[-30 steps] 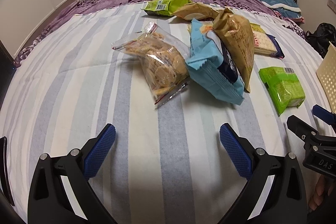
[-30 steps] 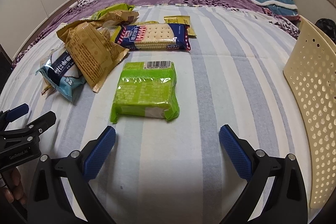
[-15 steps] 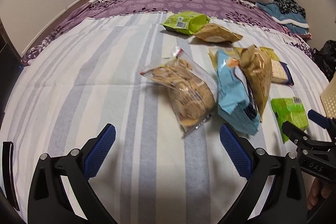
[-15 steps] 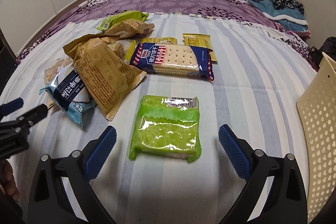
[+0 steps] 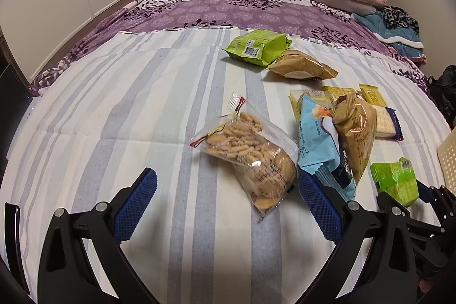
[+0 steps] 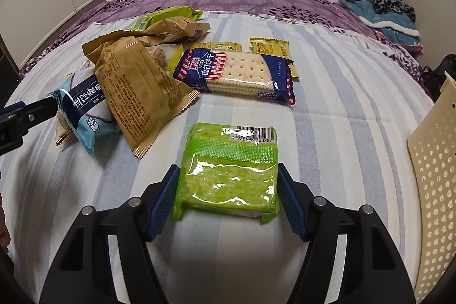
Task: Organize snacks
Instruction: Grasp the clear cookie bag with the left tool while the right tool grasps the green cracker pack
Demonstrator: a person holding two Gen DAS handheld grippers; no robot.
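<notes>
Between the right tongs (image 6: 226, 202), just closing, sits the green packet (image 6: 228, 175).

Green wafer pack (image 6: 228, 175) lying flat between my claw's pads, barcode end away from me, other snack packs (image 6: 136, 84) heaped beyond on the striped sheet.

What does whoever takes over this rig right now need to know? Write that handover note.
Right gripper: its jaws have just been closing, and the fingers now flank the flat green plastic-wrapped wafer pack, at or near its side edges; it lies on the striped bedsheet.
Left gripper: open, empty, near the clear bag of biscuits.
Other snacks: blue cracker pack, gold foil bag, light blue bag and small yellow packets lie loose on the bed.
Cream perforated plastic basket: at the right edge.
Done: nothing visibly sorted.
Left: lift the wafer pack, then sort the rest.
</notes>
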